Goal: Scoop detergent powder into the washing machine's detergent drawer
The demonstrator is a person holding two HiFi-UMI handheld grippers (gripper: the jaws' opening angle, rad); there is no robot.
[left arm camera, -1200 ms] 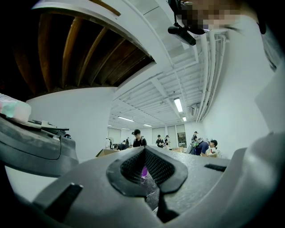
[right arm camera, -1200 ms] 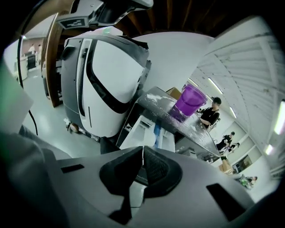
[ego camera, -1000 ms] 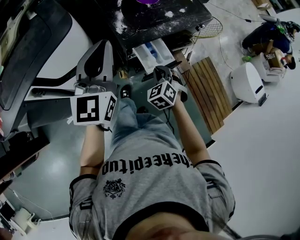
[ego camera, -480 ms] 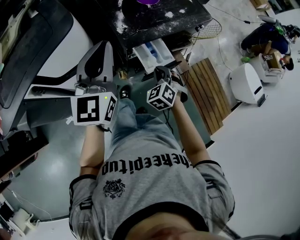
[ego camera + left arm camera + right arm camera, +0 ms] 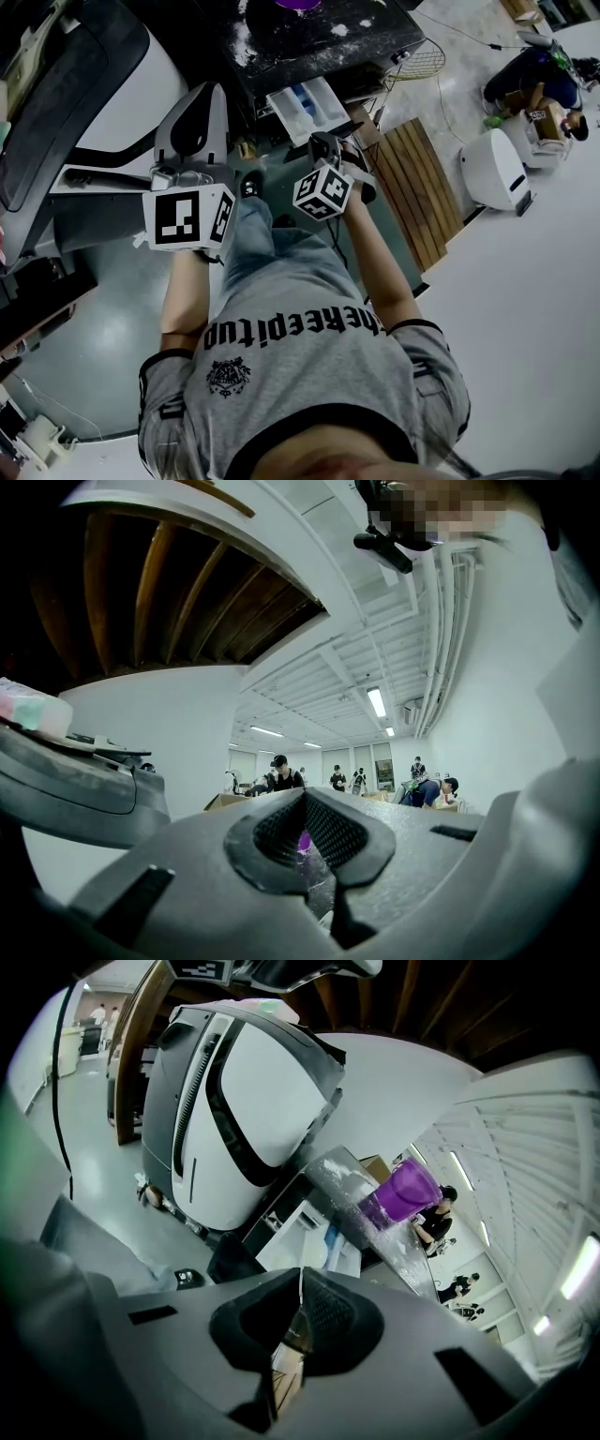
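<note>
place: lab hall | cues: strip lights [image 5: 375, 702], several workers [image 5: 279, 774]

Quick tally from my end: two grippers, left gripper [image 5: 304, 796] and right gripper [image 5: 300, 1276]. Two marker cubes, left cube [image 5: 187, 217] and right cube [image 5: 323, 192]. One detergent drawer [image 5: 305, 108], one purple tub [image 5: 401, 1194], one wire basket [image 5: 419, 58], one slatted wooden board [image 5: 424, 183], and one person sitting on the floor [image 5: 539, 75].
</note>
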